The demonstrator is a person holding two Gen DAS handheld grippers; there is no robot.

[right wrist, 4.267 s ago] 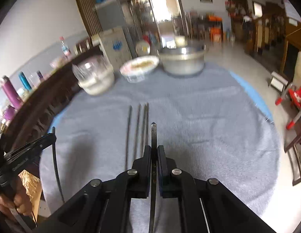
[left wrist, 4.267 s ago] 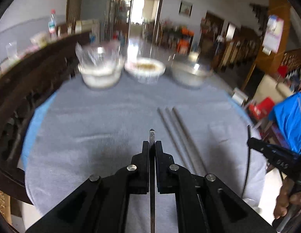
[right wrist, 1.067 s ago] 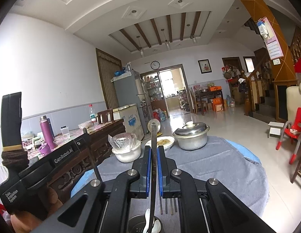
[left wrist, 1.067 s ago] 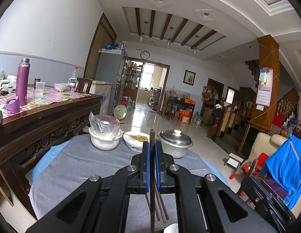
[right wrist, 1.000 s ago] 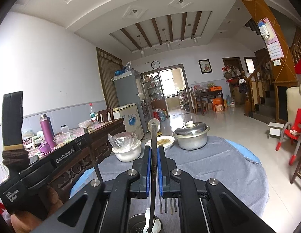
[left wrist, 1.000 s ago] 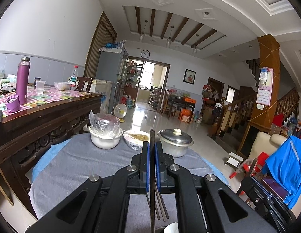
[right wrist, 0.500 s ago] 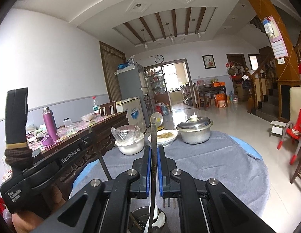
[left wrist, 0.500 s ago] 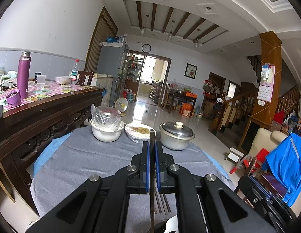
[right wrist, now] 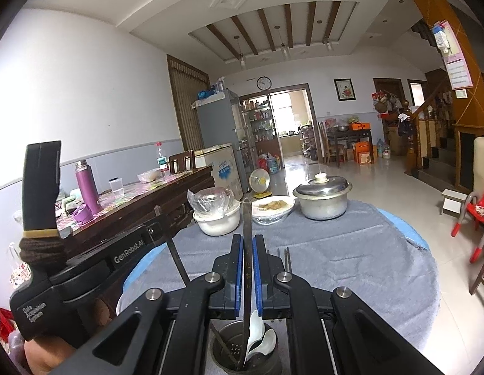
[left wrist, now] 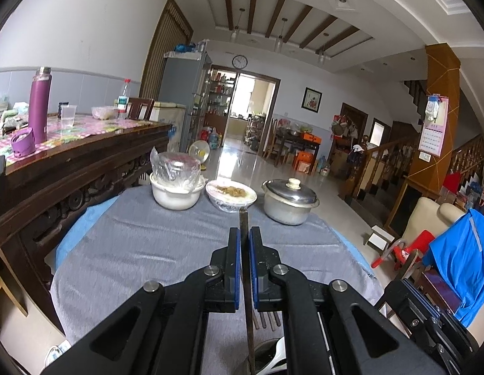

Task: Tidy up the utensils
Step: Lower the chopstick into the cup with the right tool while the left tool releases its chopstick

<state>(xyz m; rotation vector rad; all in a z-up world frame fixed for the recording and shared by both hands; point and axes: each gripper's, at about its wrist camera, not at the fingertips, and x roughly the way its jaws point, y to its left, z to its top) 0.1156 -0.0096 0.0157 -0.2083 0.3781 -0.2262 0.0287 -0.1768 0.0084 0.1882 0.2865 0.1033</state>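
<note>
Since a few seconds back both grippers lifted off the counter (right wrist: 351, 250) and now hang over the metal utensil holder (right wrist: 245, 353). Left gripper (left wrist: 245, 250) and right gripper (right wrist: 245, 250) each pinch a chopstick, tips dipping into the holder beside the white spoons (right wrist: 260, 340). Letting go crooked could bounce one off the rim.

The left gripper (right wrist: 167, 243) carries white print: "GenRobot.AI" along its arm and, below this near its handle, "Data Acquisition System". Other writing in the room is too small to read.
</note>
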